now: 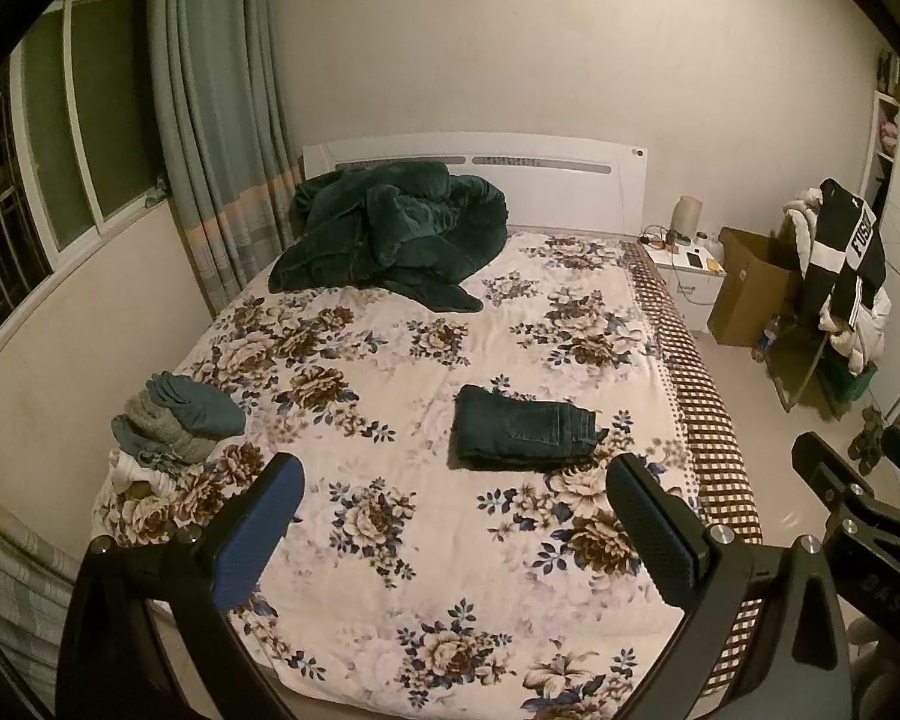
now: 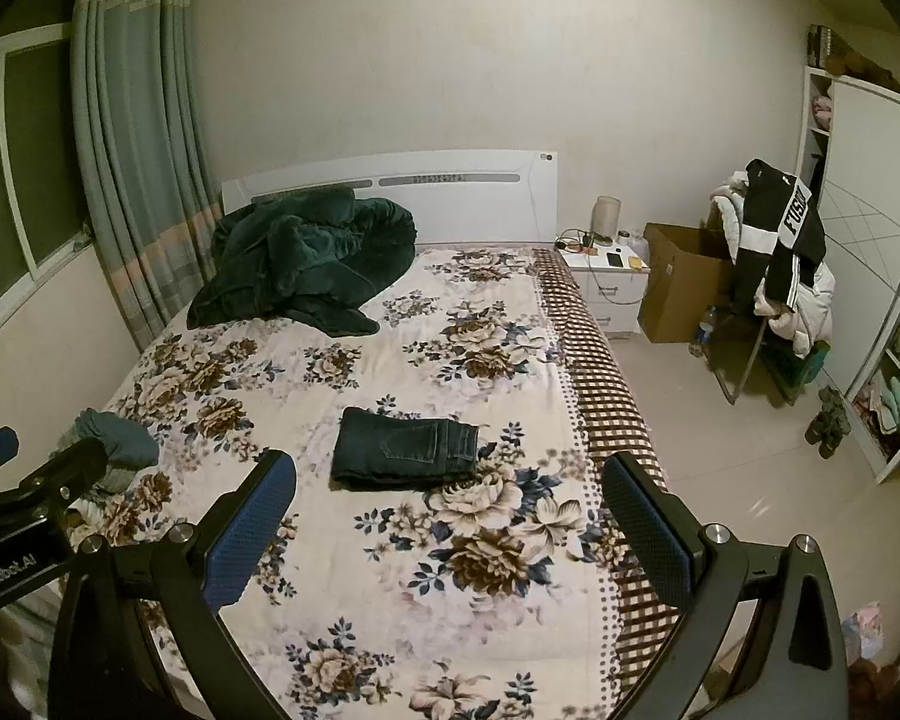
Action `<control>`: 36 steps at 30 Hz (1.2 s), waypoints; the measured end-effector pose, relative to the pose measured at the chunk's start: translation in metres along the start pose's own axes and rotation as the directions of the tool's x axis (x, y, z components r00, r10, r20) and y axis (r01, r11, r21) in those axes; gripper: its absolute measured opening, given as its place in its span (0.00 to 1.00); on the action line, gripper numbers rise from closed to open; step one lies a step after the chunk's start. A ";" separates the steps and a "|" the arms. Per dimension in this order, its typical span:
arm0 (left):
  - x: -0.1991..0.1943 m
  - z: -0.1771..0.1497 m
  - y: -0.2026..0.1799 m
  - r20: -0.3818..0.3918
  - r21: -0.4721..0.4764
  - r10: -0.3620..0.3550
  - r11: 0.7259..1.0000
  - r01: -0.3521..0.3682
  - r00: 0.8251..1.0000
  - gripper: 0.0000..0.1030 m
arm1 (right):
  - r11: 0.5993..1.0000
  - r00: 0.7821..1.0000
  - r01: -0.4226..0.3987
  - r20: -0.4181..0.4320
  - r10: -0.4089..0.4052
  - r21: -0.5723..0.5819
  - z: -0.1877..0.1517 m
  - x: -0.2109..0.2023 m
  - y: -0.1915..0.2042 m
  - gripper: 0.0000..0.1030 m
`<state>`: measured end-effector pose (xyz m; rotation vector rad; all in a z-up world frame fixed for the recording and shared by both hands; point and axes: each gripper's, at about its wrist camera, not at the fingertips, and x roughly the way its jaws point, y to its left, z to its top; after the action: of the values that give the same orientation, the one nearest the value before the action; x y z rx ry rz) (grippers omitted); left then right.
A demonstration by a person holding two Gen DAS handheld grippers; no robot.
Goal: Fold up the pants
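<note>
Showing only in the right wrist view: wardrobe shelves (image 2: 897, 396) beyond folded pants (image 2: 402, 447).

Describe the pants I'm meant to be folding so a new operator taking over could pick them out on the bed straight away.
Start from the floral bedspread: near its middle, ahead of both open grippers, lies a flat dark denim rectangle, the folded jeans. The green blanket by the headboard is crumpled and bulky, and the grey-blue clothes pile sits at the window-side edge; only the jeans lie flat, with a back pocket showing.
</note>
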<state>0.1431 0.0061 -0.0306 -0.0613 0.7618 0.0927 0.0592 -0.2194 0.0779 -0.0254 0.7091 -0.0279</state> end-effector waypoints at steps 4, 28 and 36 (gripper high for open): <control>0.000 0.000 0.000 -0.001 0.000 0.000 1.000 0.000 1.000 1.00 | 1.000 1.000 0.000 0.001 0.000 0.000 0.000 -0.001 0.001 1.00; -0.006 -0.004 0.000 0.005 -0.007 0.018 1.000 -0.018 1.000 1.00 | 1.000 1.000 -0.008 -0.003 0.008 0.001 -0.005 0.001 0.002 1.00; -0.011 -0.001 0.002 0.021 -0.009 0.026 1.000 -0.026 0.999 1.00 | 1.000 1.000 -0.007 -0.002 0.007 -0.003 -0.006 0.002 0.004 1.00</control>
<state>0.1346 0.0070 -0.0240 -0.0589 0.7411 0.1209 0.0569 -0.2154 0.0720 -0.0256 0.7107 -0.0204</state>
